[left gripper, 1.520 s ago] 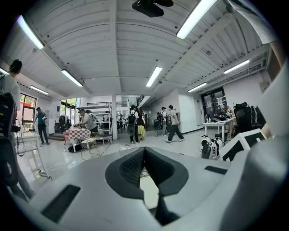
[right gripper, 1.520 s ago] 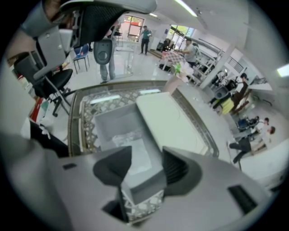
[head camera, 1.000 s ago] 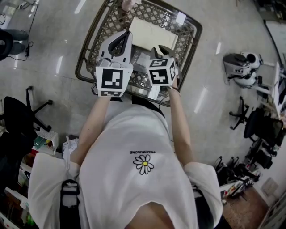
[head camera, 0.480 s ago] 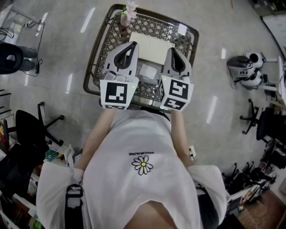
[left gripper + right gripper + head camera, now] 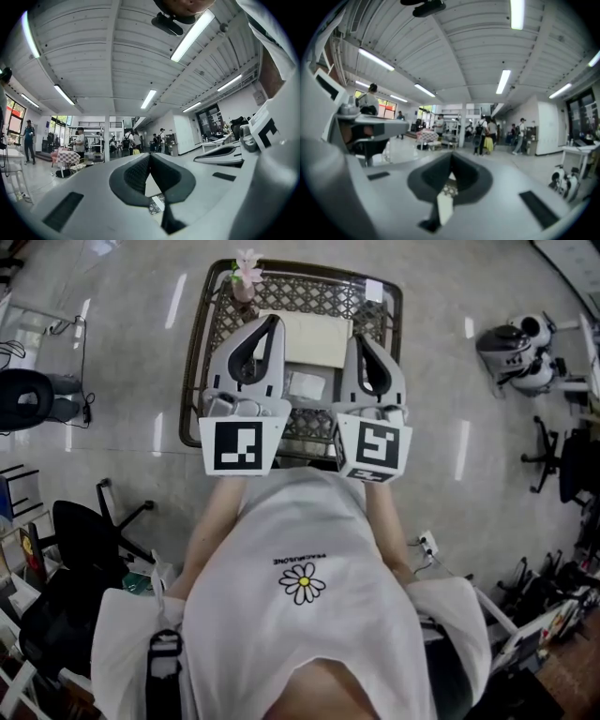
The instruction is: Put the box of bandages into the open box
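**Q:** What are the claws doing, and where's the bandage box?

**A:** My left claw (image 5: 271, 322) and right claw (image 5: 360, 338) are both pinched closed on nothing, level above the surface (image 5: 302, 292). The bandage box (image 5: 306, 385) lies between them, against the open box (image 5: 314, 337).

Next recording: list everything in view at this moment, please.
table: one, brown rim, lattice top, before the person
open box: one, cream, mid-table
small box: one, whitish, on the table between the tools
flower: one, pink, table's far left corner
tag: one, white, table's far right corner
office chairs: several, black, floor at both sides
machine: one, white-grey, floor at right
bystanders: several, far across the hall
T-shirt: one, white with daisy, on the person
left tool: one, grey-white, jaws together, empty
right tool: one, grey-white, jaws together, empty
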{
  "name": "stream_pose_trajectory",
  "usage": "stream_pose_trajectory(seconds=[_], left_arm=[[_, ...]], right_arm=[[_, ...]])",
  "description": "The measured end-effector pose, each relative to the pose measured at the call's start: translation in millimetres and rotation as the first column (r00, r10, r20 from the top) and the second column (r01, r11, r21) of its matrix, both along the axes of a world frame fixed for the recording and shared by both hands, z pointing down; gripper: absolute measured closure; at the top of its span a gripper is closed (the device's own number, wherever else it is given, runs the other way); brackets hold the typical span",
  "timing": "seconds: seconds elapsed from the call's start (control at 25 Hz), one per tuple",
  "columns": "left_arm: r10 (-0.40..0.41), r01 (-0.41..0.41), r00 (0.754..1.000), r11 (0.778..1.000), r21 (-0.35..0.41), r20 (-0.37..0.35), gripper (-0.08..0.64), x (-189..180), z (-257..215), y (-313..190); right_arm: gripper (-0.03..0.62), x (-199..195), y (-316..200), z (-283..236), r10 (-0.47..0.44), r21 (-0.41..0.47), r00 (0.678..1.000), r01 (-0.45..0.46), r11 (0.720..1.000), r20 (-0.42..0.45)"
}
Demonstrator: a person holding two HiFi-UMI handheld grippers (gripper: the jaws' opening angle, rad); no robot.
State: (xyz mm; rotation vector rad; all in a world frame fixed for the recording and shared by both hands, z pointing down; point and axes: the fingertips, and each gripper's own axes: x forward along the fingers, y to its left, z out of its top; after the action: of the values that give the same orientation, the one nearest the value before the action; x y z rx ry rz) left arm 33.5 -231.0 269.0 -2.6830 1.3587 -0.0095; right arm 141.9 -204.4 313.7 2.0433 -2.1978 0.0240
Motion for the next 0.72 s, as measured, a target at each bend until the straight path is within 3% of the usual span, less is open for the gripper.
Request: stream_pose_trajectory(seconds=[0.28, 0.72], left_arm=[[0.0, -0.001, 1.0, 0.999, -0.033, -0.021, 0.537, 0.9, 4.3, 3.3], [-0.01, 0.009, 1.0, 1.0, -0.019, -0.016, 0.537, -2.5, 1.7, 5.0]], right_arm=[[0.562, 7.2, 5.1, -3.3, 0.025, 0.008, 0.999, -0.025, 1.0, -0.025], [0.563, 8.0, 8.4, -4.7, 0.032, 0.006, 0.998, -0.031, 0.999, -0.058]])
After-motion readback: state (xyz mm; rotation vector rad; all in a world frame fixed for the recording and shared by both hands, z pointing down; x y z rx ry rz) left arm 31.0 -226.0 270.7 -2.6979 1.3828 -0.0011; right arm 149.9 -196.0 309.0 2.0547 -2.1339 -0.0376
